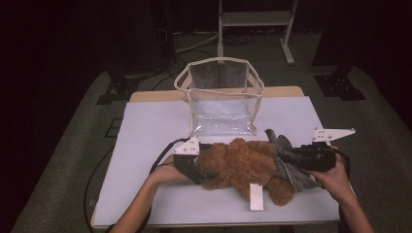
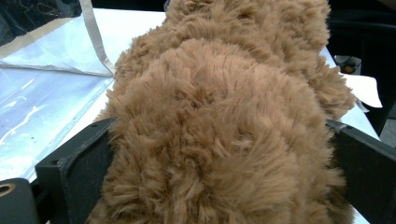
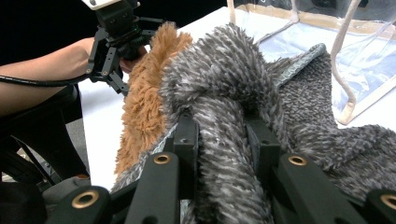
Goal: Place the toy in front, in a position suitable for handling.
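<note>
Item: right gripper (image 3: 219, 135), jaws clenched on grey fuzzy cloth (image 3: 233, 84) to pin it; left gripper (image 1: 194, 162), jaws spread wide astride brown plush toy (image 1: 243, 167), lying mid-table before clear bag (image 1: 221, 97), seemingly for packing.

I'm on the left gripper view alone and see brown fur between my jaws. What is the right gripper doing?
Observer: The right gripper is shut on a fold of grey cloth that lies against the plush toy, at the end away from yours.
Operator: I catch only a corner of the clear bag. How does it stand?
Observer: The clear bag stands upright on the table just behind the toy, with its mouth open upward.
</note>
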A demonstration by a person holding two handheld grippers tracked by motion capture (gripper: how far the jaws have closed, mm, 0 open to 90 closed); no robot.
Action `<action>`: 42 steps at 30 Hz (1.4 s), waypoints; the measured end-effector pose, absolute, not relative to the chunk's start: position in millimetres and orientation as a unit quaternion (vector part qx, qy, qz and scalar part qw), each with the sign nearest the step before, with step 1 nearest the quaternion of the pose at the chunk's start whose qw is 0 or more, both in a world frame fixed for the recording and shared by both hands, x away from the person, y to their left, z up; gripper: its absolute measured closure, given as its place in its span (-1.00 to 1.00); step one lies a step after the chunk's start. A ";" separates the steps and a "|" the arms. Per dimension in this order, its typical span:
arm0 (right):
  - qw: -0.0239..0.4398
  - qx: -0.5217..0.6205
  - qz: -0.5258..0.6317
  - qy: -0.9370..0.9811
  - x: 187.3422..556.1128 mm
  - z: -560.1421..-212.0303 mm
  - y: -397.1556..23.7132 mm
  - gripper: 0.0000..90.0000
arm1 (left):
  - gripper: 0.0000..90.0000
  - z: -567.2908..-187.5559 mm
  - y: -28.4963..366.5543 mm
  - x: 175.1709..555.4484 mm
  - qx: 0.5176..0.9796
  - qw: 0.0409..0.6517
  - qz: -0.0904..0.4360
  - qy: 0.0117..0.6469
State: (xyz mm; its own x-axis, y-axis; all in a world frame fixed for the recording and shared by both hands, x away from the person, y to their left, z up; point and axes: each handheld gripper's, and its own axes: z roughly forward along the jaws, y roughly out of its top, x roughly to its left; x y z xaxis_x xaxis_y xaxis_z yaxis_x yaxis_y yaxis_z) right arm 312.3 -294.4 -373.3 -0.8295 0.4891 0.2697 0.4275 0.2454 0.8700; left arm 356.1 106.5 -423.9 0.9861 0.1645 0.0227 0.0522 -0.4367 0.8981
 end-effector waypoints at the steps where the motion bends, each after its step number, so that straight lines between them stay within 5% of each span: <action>1: 0.029 0.290 0.541 0.789 312.3 -373.3 -294.6 0.54 | -0.95 -423.8 105.4 356.1 0.848 0.523 0.056 0.065; 2: 0.029 0.291 0.541 0.789 312.4 -373.3 -294.7 0.54 | -0.87 -423.4 104.5 355.2 0.851 0.517 0.060 0.063; 3: 0.029 0.292 0.542 0.788 313.3 -373.5 -295.2 0.54 | -0.51 -422.1 104.0 353.7 0.855 0.509 0.073 0.063; 4: 0.029 0.292 0.542 0.788 313.3 -373.5 -295.2 0.54 | -0.51 -419.5 103.8 352.7 0.859 0.501 0.084 0.060; 5: 0.028 0.295 0.544 0.785 314.2 -373.1 -296.1 0.54 | -0.29 -416.1 103.6 351.6 0.862 0.495 0.092 0.058; 13: 0.029 0.291 0.543 0.787 320.2 -372.3 -291.5 0.54 | -0.12 -387.3 105.9 351.2 0.888 0.444 0.108 0.048; 25: 0.007 0.278 0.512 0.813 330.6 -389.4 -262.3 0.54 | -0.15 -372.4 128.9 341.4 0.904 0.409 0.110 0.062; 37: -0.018 0.311 0.468 0.827 304.8 -422.6 -284.8 0.58 | -0.57 -376.6 137.4 337.8 0.889 0.440 0.108 0.068; 42: -0.007 0.314 0.497 0.809 302.2 -405.8 -295.6 0.61 | -0.64 -384.7 139.8 339.6 0.884 0.451 0.099 0.075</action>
